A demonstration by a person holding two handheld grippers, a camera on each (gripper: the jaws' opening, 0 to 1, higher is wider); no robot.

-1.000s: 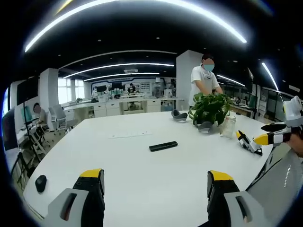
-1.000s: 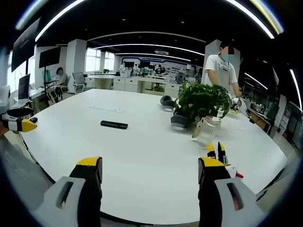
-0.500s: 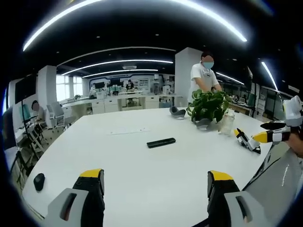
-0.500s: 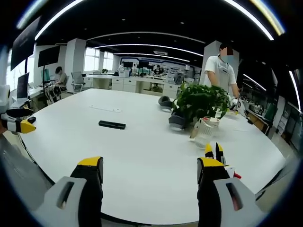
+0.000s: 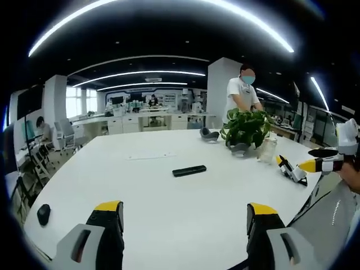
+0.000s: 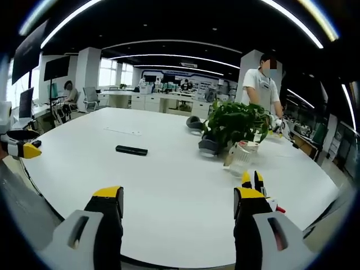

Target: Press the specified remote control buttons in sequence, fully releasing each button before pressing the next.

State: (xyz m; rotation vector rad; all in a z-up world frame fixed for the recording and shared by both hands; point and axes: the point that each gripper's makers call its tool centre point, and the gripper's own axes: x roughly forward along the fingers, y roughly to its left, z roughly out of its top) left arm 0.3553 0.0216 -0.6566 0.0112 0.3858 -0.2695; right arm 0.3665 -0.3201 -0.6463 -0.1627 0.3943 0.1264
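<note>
A black remote control (image 5: 189,170) lies flat near the middle of the big white table (image 5: 169,202), far ahead of my left gripper (image 5: 184,219), whose jaws stand wide open with nothing between them. The right gripper view has the same remote control (image 6: 131,150) at left of centre on the table (image 6: 169,191). My right gripper (image 6: 178,205) is open too, over the table's near edge. The left gripper's yellow tip (image 6: 27,149) pokes in at the far left, and the right gripper's tip (image 5: 320,163) at the far right of the left gripper view.
A potted plant (image 5: 246,129) and a glass jar (image 6: 242,157) stand at the table's right side, with a spare yellow-black gripper (image 5: 291,169) lying beside them. A black mouse (image 5: 43,214) sits at the left edge. A person (image 6: 262,84) stands behind the plant. A paper strip (image 5: 151,156) lies beyond the remote.
Both views have drifted slightly, so the remote and plant sit a little further left and higher. Nothing on the table has moved, and both grippers stay open.
</note>
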